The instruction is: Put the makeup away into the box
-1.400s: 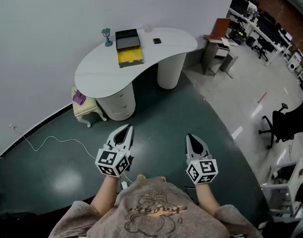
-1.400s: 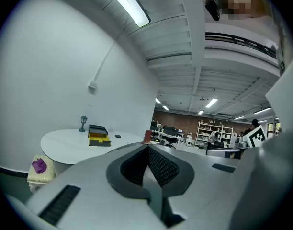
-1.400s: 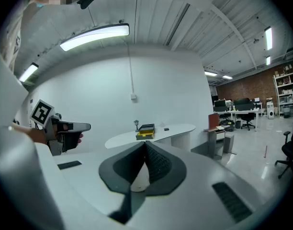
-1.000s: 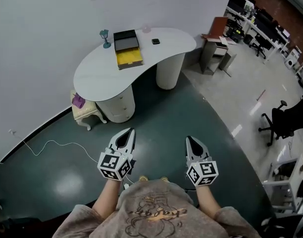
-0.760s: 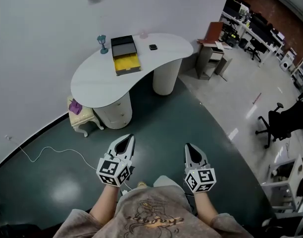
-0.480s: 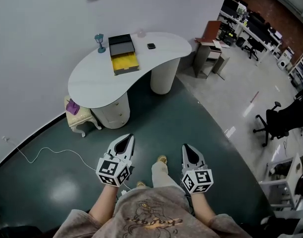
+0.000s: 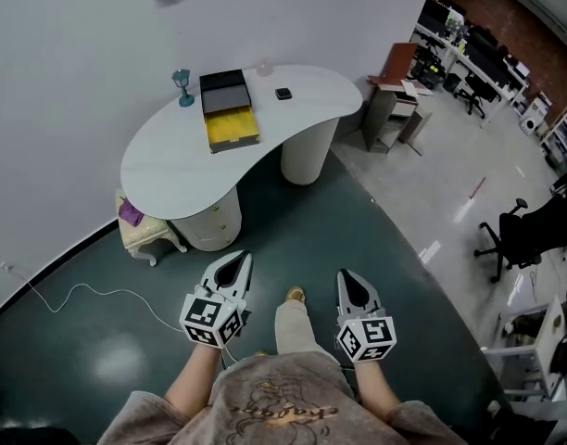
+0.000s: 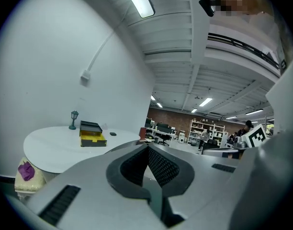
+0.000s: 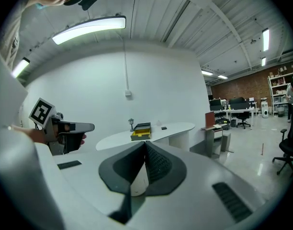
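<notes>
**Both grippers empty and clenched, the box well ahead of us on the white table**

We stand on a dark green floor (image 7: 376, 248) and look steeply down at our own two hands. The left gripper (image 7: 235, 260) and the right gripper (image 7: 346, 275) are held side by side at waist height, pointing forward, each with its marker cube nearest our body. In the left gripper view the jaws are pressed together with nothing between them. The right gripper view shows the same: jaws clenched and empty. One trouser leg (image 7: 293, 323) shows between the grippers.

Well apart from the grippers stands a curved white table (image 7: 163, 160) on two round pedestals, set against a pale wall. The box (image 7: 230, 111) sits on the table near the wall, black in its far part and bright yellow in its near part. Just left of the box stands a small teal lamp figure (image 7: 182, 75). To the right of the box lies a small dark item (image 7: 283, 93), apart from it; we cannot tell what it is.

Beside the left pedestal is a low cream stool (image 7: 140, 235) with something purple on it. A white cable (image 7: 80, 290) trails over the floor at the left. To the right, on lighter flooring, stand a small cabinet (image 7: 392, 111) and a black office chair (image 7: 524, 235).
</notes>
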{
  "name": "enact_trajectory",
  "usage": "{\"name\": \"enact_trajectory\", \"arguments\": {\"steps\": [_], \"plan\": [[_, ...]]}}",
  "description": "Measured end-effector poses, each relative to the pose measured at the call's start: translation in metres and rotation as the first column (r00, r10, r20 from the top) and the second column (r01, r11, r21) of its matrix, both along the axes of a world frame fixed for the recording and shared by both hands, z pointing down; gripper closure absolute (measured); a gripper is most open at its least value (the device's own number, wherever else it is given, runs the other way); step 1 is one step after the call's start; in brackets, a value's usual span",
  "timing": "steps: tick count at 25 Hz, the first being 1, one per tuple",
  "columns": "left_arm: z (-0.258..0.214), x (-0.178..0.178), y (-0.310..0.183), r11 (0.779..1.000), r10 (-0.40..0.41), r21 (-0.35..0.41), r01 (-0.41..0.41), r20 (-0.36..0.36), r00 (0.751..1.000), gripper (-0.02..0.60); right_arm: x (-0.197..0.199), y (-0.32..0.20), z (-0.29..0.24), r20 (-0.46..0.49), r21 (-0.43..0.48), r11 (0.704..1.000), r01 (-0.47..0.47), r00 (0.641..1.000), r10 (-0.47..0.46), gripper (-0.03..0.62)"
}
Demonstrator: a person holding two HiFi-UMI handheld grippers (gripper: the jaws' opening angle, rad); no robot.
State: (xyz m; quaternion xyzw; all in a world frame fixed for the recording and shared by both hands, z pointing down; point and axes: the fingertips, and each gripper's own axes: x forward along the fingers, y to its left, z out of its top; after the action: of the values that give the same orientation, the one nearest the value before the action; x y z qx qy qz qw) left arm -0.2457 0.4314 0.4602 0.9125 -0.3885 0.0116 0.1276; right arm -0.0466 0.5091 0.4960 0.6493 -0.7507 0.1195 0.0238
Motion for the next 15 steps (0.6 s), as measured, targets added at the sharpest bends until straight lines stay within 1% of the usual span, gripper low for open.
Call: {"name": "enact_trajectory", "arguments": {"steps": [10, 15], "plan": [[-0.016, 0.037, -0.096, 1.0, -0.021, 0.002, 0.021, 0.015, 1.0, 0.563, 0.033, -0.101, -0.007, 0.013, -0.006, 0.999, 0.039, 0.999, -0.039, 0.592], [-0.024, 0.067, -0.142, 0.999, -0.044, 0.001, 0.044, 0.02, 0.999, 0.563, 0.063, -0.152, -0.014, 0.027, -0.005, 0.998, 0.066, 0.997, -0.066, 0.592]]}}
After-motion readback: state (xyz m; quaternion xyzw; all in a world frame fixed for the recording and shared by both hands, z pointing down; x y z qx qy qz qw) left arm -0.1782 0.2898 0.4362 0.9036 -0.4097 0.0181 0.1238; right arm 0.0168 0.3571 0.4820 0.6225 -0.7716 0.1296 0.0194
